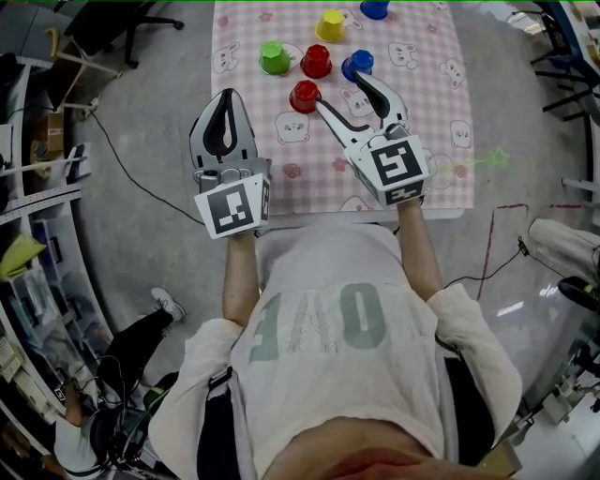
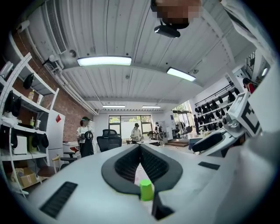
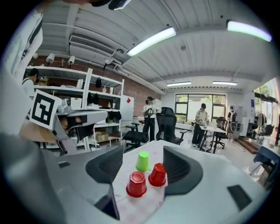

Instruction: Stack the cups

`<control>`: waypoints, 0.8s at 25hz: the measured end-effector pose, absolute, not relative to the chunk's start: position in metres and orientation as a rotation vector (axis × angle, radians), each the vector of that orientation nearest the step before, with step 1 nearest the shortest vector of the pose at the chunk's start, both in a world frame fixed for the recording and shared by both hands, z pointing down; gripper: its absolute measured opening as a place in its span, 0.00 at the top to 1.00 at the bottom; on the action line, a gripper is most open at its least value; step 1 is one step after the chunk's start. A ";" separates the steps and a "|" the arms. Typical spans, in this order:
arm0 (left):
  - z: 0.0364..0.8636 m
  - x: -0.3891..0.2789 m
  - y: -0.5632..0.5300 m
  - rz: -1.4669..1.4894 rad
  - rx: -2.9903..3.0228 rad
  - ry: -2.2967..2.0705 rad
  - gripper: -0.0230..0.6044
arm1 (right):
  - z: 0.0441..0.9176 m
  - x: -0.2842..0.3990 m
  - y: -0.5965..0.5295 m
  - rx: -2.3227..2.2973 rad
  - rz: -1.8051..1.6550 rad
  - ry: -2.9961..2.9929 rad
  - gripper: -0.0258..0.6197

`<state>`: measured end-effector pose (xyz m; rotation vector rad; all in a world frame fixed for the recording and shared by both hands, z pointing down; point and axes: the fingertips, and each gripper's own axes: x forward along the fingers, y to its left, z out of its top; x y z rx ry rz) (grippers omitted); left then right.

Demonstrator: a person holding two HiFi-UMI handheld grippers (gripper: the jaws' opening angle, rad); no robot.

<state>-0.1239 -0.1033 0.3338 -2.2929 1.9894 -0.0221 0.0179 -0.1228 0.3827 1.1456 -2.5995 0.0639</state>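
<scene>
The left claw (image 1: 227, 99) is clenched on nothing, its tips meeting. It is held off the near left corner of the table (image 1: 427, 94), and the green cup (image 1: 275, 58) shows far ahead through the slit between its jaws.

That green cup stands mouth-down, base up, long axis vertical. Just right of it, toward the person, the near red cup (image 1: 305, 96) stands the same way. The far red cup (image 1: 316, 61) is behind it, beside the green one. The yellow cup (image 1: 330, 25) sits farther back, then a blue cup (image 1: 357, 64), and a second blue cup (image 1: 374, 8) is at the far edge. All six are inverted, each standing alone.

The right claw (image 1: 339, 89) is released, jaws spread wide and tilted slightly down. Its left tip is just beside the near red cup, and no pad is on any cup.
</scene>
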 end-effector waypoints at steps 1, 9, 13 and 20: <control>0.336 -0.126 -0.103 -0.025 -2.290 1.997 0.92 | 0.391 0.010 -0.124 1.101 0.072 -2.597 0.53; 0.348 -0.132 -0.098 -0.050 -2.295 2.037 0.92 | 0.491 -0.017 -0.146 0.948 0.237 -2.445 0.53; 0.351 -0.135 -0.097 -0.066 -2.287 2.056 0.92 | 0.514 -0.017 -0.150 0.926 0.260 -2.388 0.59; 0.350 -0.137 -0.098 -0.071 -2.282 2.062 0.92 | 0.518 -0.022 -0.153 0.915 0.297 -2.388 0.63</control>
